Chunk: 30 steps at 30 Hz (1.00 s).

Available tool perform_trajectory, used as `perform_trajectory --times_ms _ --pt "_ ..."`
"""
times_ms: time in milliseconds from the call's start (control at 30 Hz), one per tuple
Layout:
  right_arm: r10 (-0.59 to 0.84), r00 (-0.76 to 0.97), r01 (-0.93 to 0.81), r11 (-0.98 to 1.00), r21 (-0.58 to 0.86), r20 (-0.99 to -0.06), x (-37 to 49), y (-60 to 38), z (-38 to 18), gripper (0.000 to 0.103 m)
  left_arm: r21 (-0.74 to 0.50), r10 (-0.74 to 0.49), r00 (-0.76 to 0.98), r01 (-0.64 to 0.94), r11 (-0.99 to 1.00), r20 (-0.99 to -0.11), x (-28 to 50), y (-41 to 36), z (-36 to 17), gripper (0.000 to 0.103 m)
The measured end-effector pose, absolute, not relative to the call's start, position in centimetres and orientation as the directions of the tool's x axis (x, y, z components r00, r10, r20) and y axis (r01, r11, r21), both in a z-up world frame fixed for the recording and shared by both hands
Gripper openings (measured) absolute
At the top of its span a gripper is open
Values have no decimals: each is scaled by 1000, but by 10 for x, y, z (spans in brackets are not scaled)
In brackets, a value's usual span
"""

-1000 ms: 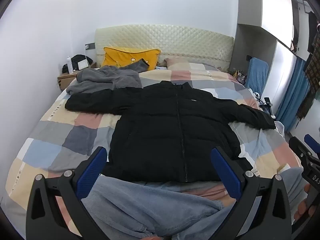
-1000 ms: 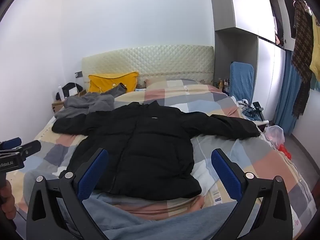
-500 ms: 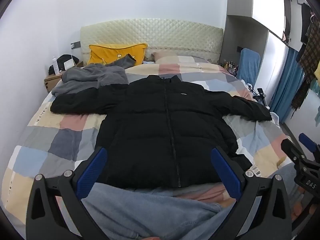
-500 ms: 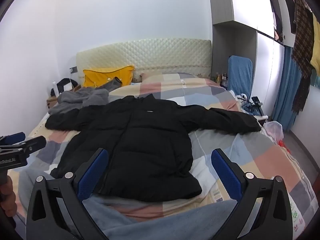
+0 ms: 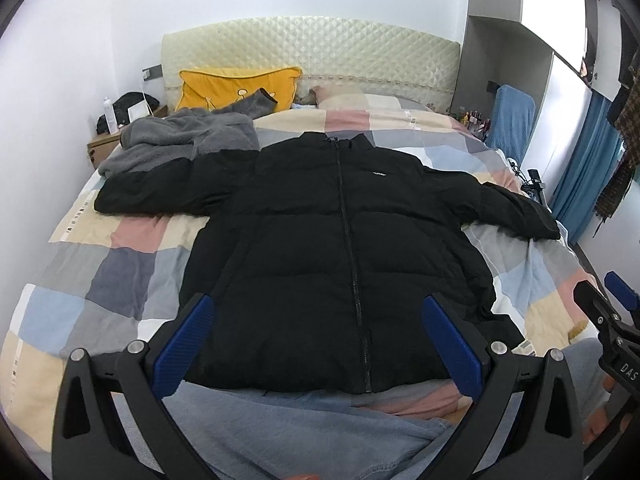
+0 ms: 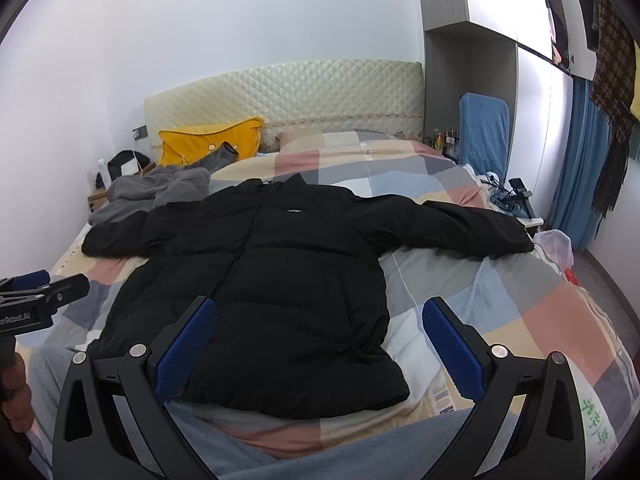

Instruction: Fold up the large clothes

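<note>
Your black puffer jacket (image 5: 344,248) lies flat and zipped on the bed (image 5: 120,264), quilted in horizontal puffs, both sleeves spread wide. One crumpled grey fleece garment (image 5: 180,140) touches its left sleeve; one yellow pillow (image 5: 236,86) leans on the padded headboard (image 5: 312,52). Your left tool (image 5: 318,344) and right tool (image 6: 320,344) hover above the hem, each released, blue ribbed pads apart, grasping nothing.

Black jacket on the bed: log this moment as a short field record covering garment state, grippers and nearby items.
garment: black jacket, flat, front up, zipped, both sleeves spread
surface: checked bedspread
left gripper: open, empty, above hem
right gripper: open, empty
nearby: grey fleece, yellow pillow, blue-grey garment below hem
fold progress: none visible
</note>
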State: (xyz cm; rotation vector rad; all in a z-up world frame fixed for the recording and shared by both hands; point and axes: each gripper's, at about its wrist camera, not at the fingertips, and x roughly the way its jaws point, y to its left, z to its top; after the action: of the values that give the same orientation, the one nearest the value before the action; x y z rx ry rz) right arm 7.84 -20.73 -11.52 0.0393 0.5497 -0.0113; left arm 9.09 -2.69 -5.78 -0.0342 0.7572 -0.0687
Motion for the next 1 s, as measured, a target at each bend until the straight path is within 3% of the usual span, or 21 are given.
perform_trajectory --times_ms 833,1000 --pt "-18 853 43 998 37 -522 81 -214 -121 103 -88 -117 700 77 993 -705 103 -38 -68 103" --pt "-14 851 35 999 30 -525 80 -213 -121 103 -48 -73 719 54 997 -691 97 -41 -64 103"
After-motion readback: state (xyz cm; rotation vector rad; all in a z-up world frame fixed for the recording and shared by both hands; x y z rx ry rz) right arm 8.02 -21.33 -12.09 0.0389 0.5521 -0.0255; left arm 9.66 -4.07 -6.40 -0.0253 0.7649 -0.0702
